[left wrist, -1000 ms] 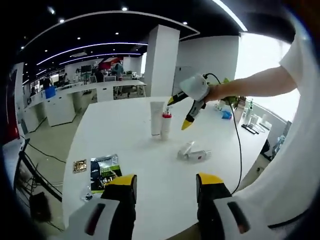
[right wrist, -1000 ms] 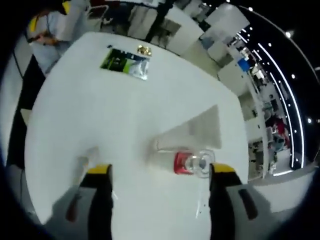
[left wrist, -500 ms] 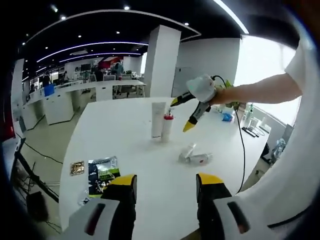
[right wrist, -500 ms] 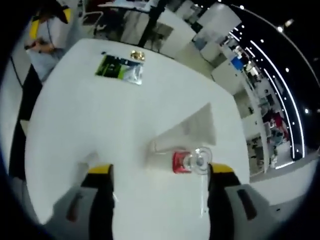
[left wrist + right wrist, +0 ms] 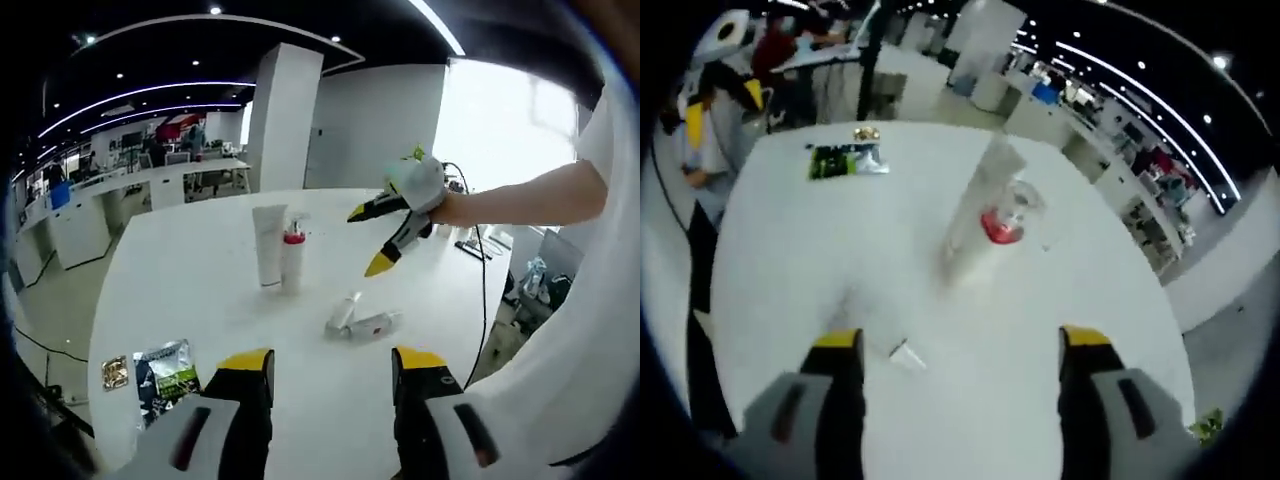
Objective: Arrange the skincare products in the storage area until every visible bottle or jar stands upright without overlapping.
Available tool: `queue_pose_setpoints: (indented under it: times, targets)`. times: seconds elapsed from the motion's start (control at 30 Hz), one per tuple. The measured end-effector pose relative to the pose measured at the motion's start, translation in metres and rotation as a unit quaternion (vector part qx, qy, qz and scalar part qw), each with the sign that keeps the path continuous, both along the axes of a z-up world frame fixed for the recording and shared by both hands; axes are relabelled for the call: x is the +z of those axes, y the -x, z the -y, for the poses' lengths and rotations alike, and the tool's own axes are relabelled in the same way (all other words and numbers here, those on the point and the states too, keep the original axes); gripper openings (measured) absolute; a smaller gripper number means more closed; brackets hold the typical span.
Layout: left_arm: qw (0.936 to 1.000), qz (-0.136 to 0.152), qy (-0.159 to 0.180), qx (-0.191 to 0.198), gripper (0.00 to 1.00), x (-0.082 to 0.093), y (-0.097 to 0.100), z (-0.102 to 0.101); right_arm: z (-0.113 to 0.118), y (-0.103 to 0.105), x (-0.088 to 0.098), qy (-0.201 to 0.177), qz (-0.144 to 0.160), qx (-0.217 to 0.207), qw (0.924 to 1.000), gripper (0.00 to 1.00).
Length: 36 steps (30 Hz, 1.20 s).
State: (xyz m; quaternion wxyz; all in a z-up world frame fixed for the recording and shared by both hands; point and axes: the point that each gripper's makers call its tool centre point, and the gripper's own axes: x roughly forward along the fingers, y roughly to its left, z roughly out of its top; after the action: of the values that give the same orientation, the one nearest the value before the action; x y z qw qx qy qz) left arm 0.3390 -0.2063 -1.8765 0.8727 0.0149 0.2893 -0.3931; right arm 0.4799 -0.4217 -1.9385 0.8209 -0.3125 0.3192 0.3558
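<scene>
On the white table a white tube and a bottle with a red collar stand upright side by side. Two small bottles lie on their sides nearer to me. My right gripper hangs open in the air above and right of them. My left gripper is open over the near table edge, holding nothing. In the right gripper view the tube and red-collared bottle stand ahead of the open right gripper; the end of a lying bottle shows between its jaws.
A green sachet and a small gold packet lie at the table's near left corner, also seen as the sachet and packet. A cable trails from the right gripper. Office desks stand behind.
The right gripper has drawn back and up from the standing tube and bottle, which now sit farther ahead in its view. The left view has swung slightly. Nothing was grasped.
</scene>
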Motion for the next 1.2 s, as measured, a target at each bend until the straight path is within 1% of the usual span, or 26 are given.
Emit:
queue_pose_setpoints:
  times: [0.03,0.07,0.13,0.17,0.2,0.27,0.3,0.33,0.37,0.4,0.43,0.47,0.53,0.6,0.7,0.73,0.83,0.97,1.13,1.17,1.2]
  targets:
    - [1.0000,0.000,0.000,-0.003,0.48,0.000,0.000,0.002,0.003,0.005,-0.004,-0.003,-0.008,-0.007,0.9999,0.76]
    - [0.9999,0.000,-0.002,-0.012,0.48,-0.001,0.000,0.005,0.008,0.019,-0.017,-0.019,-0.036,-0.025,0.9989,0.76]
    - [0.9997,-0.002,-0.004,-0.024,0.48,-0.003,-0.001,0.010,0.011,0.037,-0.031,-0.036,-0.055,-0.039,0.9970,0.75]
    - [0.9997,-0.003,-0.005,-0.025,0.48,-0.004,-0.002,0.010,0.012,0.042,-0.036,-0.035,-0.060,-0.041,0.9967,0.74]
    - [0.9996,-0.003,-0.005,-0.027,0.48,-0.004,-0.003,0.010,0.013,0.051,-0.044,-0.036,-0.071,-0.048,0.9957,0.73]
    - [0.9996,-0.004,-0.003,-0.029,0.48,-0.004,-0.005,0.010,0.011,0.061,-0.054,-0.035,-0.083,-0.049,0.9947,0.67]
    - [0.9995,-0.005,-0.002,-0.030,0.48,-0.004,-0.006,0.011,0.009,0.071,-0.061,-0.025,-0.088,-0.039,0.9950,0.64]
    - [0.9995,-0.005,-0.001,-0.031,0.48,-0.004,-0.006,0.011,0.009,0.073,-0.062,-0.016,-0.086,-0.032,0.9956,0.61]
    - [0.9994,-0.006,-0.001,-0.033,0.48,-0.005,-0.006,0.012,0.008,0.079,-0.069,-0.005,-0.086,-0.029,0.9958,0.59]
    - [0.9994,-0.008,-0.002,-0.035,0.48,-0.006,-0.006,0.013,0.005,0.083,-0.073,-0.009,-0.096,-0.029,0.9949,0.59]
    - [0.9993,-0.011,-0.004,-0.036,0.48,-0.008,-0.005,0.013,0.001,0.090,-0.081,-0.022,-0.115,-0.034,0.9925,0.59]
    - [0.9992,-0.012,-0.004,-0.037,0.48,-0.008,-0.003,0.014,-0.001,0.093,-0.086,-0.024,-0.119,-0.035,0.9920,0.58]
    - [0.9991,-0.014,-0.005,-0.040,0.47,-0.008,-0.001,0.016,-0.004,0.096,-0.091,-0.021,-0.121,-0.032,0.9919,0.54]
    - [0.9993,-0.014,-0.006,-0.035,0.47,-0.006,-0.002,0.015,-0.006,0.099,-0.097,-0.015,-0.127,-0.024,0.9915,0.53]
    - [0.9996,-0.015,0.009,-0.020,0.47,0.001,-0.008,0.015,-0.009,0.099,-0.101,-0.014,-0.134,-0.022,0.9907,0.50]
    - [0.9997,-0.015,0.010,-0.018,0.47,0.003,-0.008,0.015,-0.012,0.101,-0.103,-0.012,-0.136,-0.015,0.9905,0.49]
    - [0.9997,-0.015,0.009,-0.017,0.47,0.006,-0.008,0.015,-0.013,0.102,-0.109,-0.003,-0.138,-0.008,0.9903,0.46]
    - [0.9997,-0.017,0.006,-0.019,0.47,0.005,-0.005,0.013,-0.014,0.104,-0.114,0.003,-0.145,-0.012,0.9893,0.41]
    - [0.9995,-0.024,0.005,-0.018,0.47,0.002,0.000,0.011,-0.017,0.107,-0.114,-0.002,-0.149,-0.010,0.9888,0.31]
    - [0.9995,-0.025,0.005,-0.019,0.47,0.002,0.001,0.011,-0.017,0.107,-0.114,-0.003,-0.150,-0.009,0.9886,0.27]
    - [0.9995,-0.026,0.004,-0.019,0.47,0.001,0.002,0.011,-0.018,0.108,-0.114,-0.005,-0.152,-0.009,0.9883,0.20]
